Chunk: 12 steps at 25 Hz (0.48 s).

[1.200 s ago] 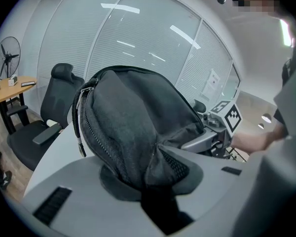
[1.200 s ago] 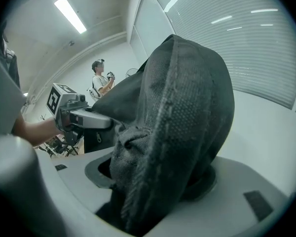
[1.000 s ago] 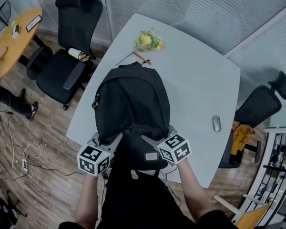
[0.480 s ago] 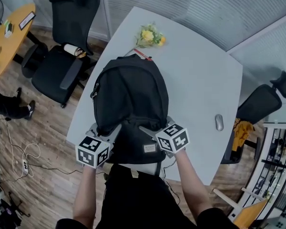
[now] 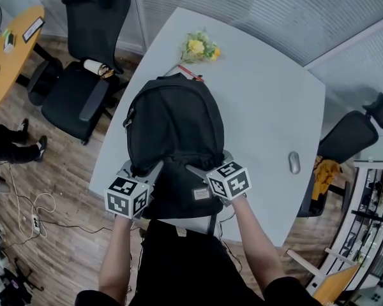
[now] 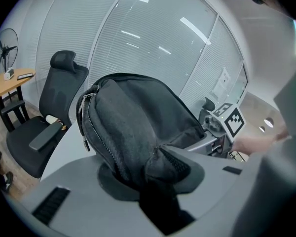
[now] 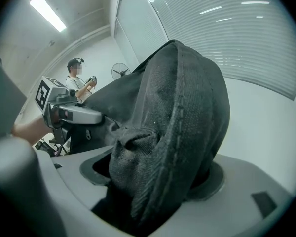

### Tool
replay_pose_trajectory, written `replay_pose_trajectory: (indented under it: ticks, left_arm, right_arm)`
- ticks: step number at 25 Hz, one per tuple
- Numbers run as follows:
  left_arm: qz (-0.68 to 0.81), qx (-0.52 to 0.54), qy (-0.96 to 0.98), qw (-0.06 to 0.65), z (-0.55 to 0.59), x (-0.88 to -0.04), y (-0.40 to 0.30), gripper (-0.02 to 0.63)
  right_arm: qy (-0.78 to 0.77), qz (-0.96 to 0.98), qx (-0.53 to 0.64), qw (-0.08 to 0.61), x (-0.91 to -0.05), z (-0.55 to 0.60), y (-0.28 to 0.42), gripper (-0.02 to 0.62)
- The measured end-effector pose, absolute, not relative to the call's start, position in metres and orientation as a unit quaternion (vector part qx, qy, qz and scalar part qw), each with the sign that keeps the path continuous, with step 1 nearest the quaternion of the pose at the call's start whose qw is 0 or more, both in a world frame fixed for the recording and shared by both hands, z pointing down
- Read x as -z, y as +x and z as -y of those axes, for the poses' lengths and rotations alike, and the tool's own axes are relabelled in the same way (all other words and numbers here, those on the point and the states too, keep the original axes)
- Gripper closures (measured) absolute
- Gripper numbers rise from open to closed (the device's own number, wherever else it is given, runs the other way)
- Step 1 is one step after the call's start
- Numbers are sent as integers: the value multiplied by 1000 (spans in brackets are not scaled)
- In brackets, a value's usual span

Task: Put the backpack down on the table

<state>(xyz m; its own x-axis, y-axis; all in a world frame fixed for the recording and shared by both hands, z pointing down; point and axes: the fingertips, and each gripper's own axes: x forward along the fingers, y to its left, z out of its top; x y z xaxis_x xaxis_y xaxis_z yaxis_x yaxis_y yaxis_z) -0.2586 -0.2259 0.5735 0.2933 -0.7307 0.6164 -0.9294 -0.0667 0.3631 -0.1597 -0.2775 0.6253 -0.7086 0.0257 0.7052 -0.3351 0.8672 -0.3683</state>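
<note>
Both your grippers are at the near edge of the table (image 5: 262,94), one on each side of the backpack's (image 5: 172,120) bottom end. Your left gripper (image 5: 142,169) is pinching a fold of black fabric by the side zip, jaws only narrowly apart. Your right gripper (image 5: 209,164) has just been opening its jaws. A thick bunched fold of the backpack sits between them, filling the gap and touching both sides. The backpack is on the table, bottom end with its small label toward you, top end pointing away.

Mouse (image 5: 294,162) is to the right, well apart from the backpack. A red pen (image 5: 190,74) lies just past the backpack's top, and yellow flowers (image 5: 198,46) are beyond that.

A black chair (image 5: 83,88) stands off the table's left side and another chair (image 5: 354,136) off its right. A round wooden table (image 5: 13,56) is at far left. Right gripper view shows a person (image 7: 79,85) standing far off, with a fan (image 7: 121,72) near them.
</note>
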Motion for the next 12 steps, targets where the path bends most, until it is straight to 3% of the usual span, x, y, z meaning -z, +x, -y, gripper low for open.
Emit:
replay_pose_trajectory:
  ticks: [12]
  left_arm:
    - [592,-170,706,349,238,-597,-272,465]
  right_arm:
    - [115,885,-241,381,-642,291,-161,175]
